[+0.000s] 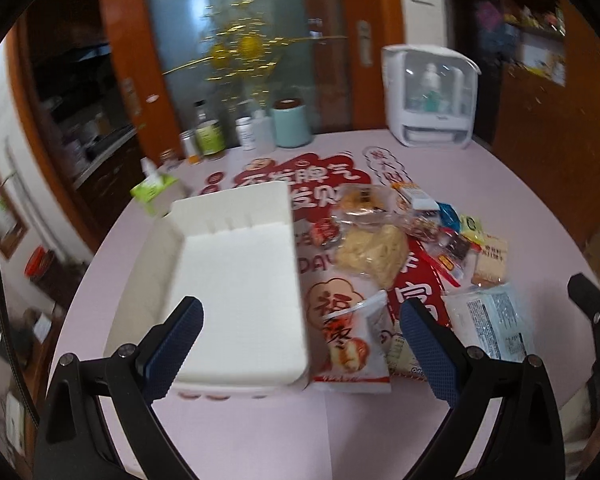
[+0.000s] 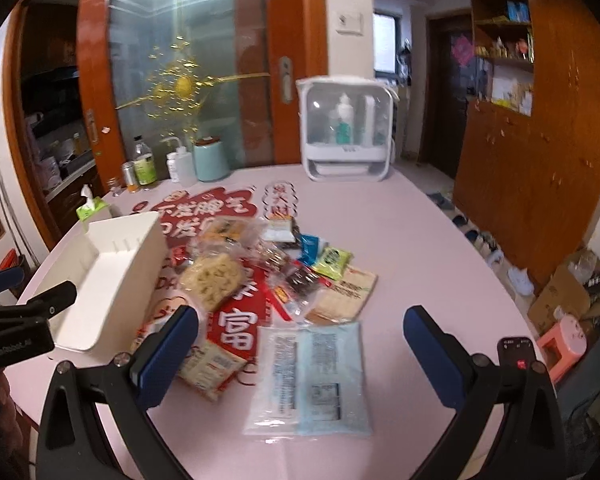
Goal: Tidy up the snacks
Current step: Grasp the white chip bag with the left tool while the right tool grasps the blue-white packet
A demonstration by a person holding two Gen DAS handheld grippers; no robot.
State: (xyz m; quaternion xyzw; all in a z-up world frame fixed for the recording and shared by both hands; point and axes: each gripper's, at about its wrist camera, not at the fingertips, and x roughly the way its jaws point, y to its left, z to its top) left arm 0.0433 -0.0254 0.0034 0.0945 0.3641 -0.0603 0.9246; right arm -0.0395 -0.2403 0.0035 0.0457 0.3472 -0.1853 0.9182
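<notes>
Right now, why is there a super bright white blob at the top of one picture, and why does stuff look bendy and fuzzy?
In the right wrist view, a light glares off the glass door, washing out its top. In both views the fisheye lens bends the round table and door frames. In the left wrist view, the gold decoration and snack pile look smeared.

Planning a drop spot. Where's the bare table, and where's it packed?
Free: the pink table right of the snack pile, out toward the white cabinet; the near edge in front of the blue packet; and inside the white bin, which holds nothing. Crowded: the table's middle, packets overlapping, and the far-left corner with the bottles.
</notes>
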